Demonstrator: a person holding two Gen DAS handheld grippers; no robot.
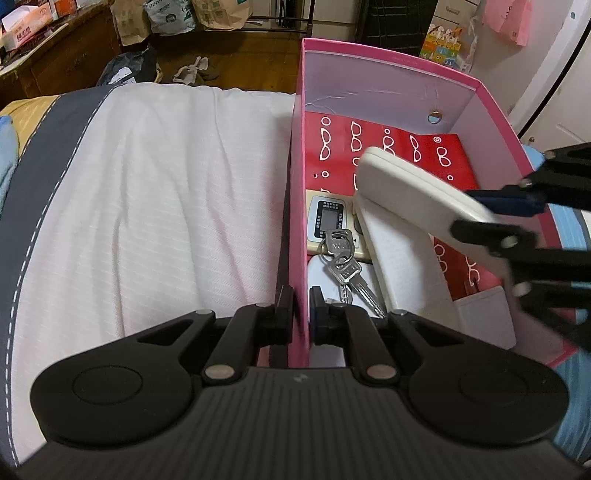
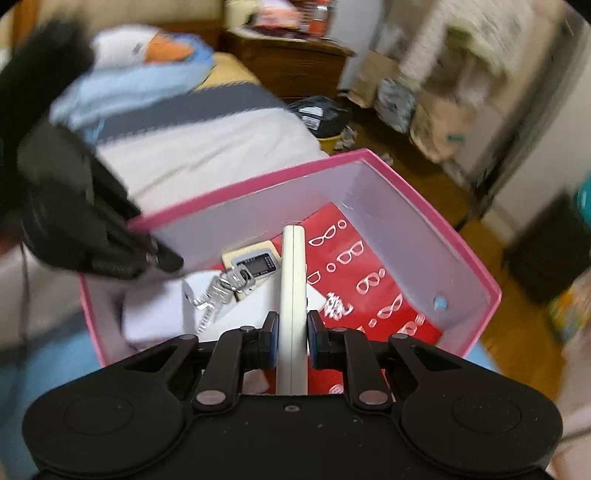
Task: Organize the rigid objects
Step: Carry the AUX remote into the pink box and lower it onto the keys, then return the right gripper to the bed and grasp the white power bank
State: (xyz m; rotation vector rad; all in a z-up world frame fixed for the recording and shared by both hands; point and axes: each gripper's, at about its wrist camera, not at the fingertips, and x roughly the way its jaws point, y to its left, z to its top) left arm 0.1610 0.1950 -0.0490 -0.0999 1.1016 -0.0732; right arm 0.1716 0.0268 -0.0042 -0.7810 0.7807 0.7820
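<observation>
A pink box (image 1: 388,59) stands on the bed. My left gripper (image 1: 301,295) is shut on the pink box's near side wall (image 1: 297,221). My right gripper (image 2: 291,325) is shut on a long white remote (image 2: 293,280) and holds it over the box, tilted; the remote shows in the left wrist view (image 1: 413,188) too. Inside the box lie a bunch of keys (image 1: 343,262), a cream device with a small screen (image 1: 328,221), a white case (image 1: 399,266) and a red sheet printed with glasses (image 1: 391,147).
The box (image 2: 399,184) rests on a white bedspread (image 1: 166,192) with a grey border (image 1: 40,192). Paper bags (image 1: 177,18) and clutter lie on the wooden floor beyond the bed. A blue pillow (image 2: 147,77) lies at the far end.
</observation>
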